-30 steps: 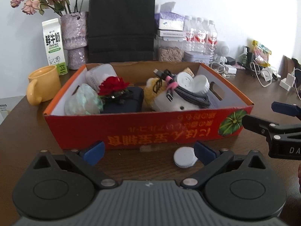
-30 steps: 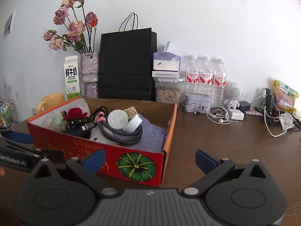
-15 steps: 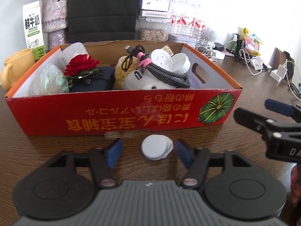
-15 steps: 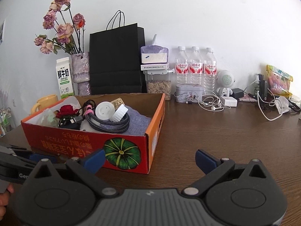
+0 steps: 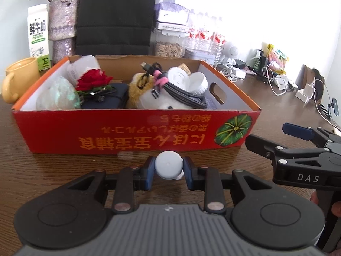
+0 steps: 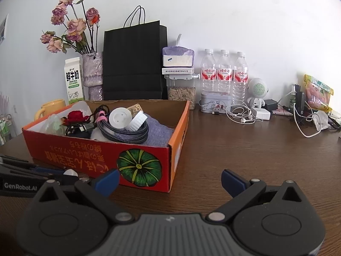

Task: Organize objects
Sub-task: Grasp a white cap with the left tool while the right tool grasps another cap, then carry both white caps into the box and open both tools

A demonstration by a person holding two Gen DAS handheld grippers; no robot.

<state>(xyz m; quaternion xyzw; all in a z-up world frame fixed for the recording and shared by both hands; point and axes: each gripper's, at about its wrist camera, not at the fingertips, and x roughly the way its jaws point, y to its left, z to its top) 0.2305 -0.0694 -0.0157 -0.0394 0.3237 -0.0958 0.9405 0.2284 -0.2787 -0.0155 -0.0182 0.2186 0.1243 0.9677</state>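
Here we see a small white round puck [image 5: 168,167], smooth and pale, on the table [image 5: 53,170] before the red box [image 5: 127,134]; our left gripper [image 5: 168,172] is closing, pads touching it; our right gripper [image 6: 169,181] gapes empty.

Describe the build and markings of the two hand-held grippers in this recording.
Both are matte black linkage frames with round pivot discs, a ribbed grey centre plate and blue finger pads. The left hand-held gripper carries white "GenRobot.AI" lettering on its side; the right hand-held gripper shows "DAS". No cables or sleeves visible.

table [image 5: 64,177]: dark wood grain | box [image 5: 132,132]: printed cardboard | bag [image 6: 134,64]: matt paper
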